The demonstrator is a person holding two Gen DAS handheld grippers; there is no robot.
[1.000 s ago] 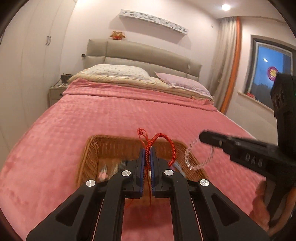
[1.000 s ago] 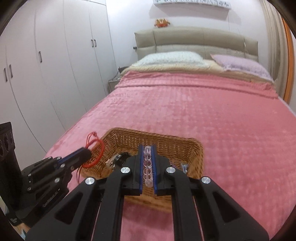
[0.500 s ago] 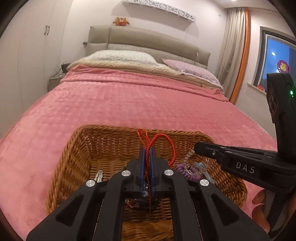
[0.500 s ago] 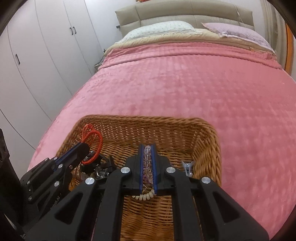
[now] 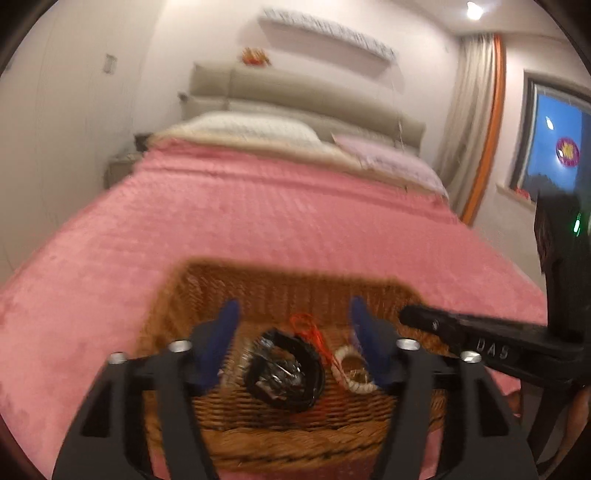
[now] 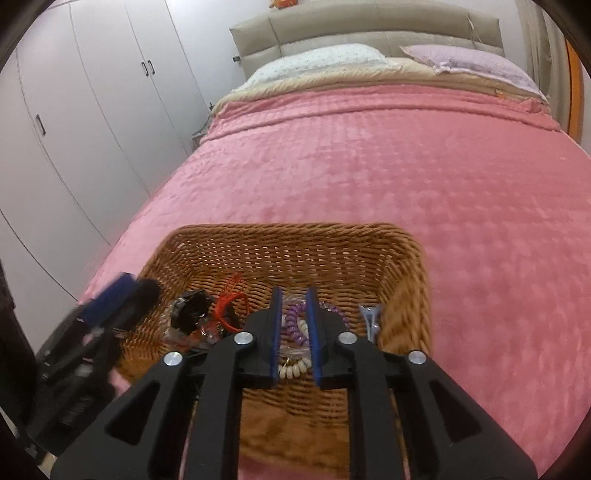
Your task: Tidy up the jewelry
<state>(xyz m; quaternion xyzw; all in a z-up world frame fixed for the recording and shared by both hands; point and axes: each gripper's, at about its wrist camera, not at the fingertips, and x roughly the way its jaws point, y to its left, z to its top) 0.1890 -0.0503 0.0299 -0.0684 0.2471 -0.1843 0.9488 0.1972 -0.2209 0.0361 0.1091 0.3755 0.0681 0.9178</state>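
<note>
We are looking down two black plastic grippers at a woven wicker basket [image 6: 295, 251], rectangular with rounded corners and a braided rim, sitting on a plush pink bedspread [image 6: 406, 166] quilted in a faint grid. The left gripper [image 5: 293, 332] is standing with its blue-padded fingers [image 5: 225, 321] spread wide, having just been opening, and nothing is lying between them; directly beneath the gap, on the basket floor, a thin red cord bracelet [image 5: 306, 325] is lying loose beside a dark, glossy ring-shaped piece [image 5: 284, 373] with something crinkled and shiny inside it (the left view is smeared by blur, so we cannot tell what it is). The right gripper [image 6: 293, 321] is showing a narrow gap between its blue pads [image 6: 275, 325], its jaws having just begun opening, and they are pressing on nothing. Below that gap a purple spiral coil [image 6: 293, 325] and a string of cream-coloured beads [image 6: 293, 367] are resting on the weave; a clear-beaded bracelet is hard to make out among them. A small pale clip-like piece [image 6: 369, 317] is lying at the basket's right side.

Beyond the basket we are seeing a padded beige headboard [image 6: 369, 33], a speckled white pillow [image 6: 321, 59], a lilac pillow [image 6: 476, 62] and smooth white wardrobe doors [image 6: 92, 92] with slim dark handles.
</note>
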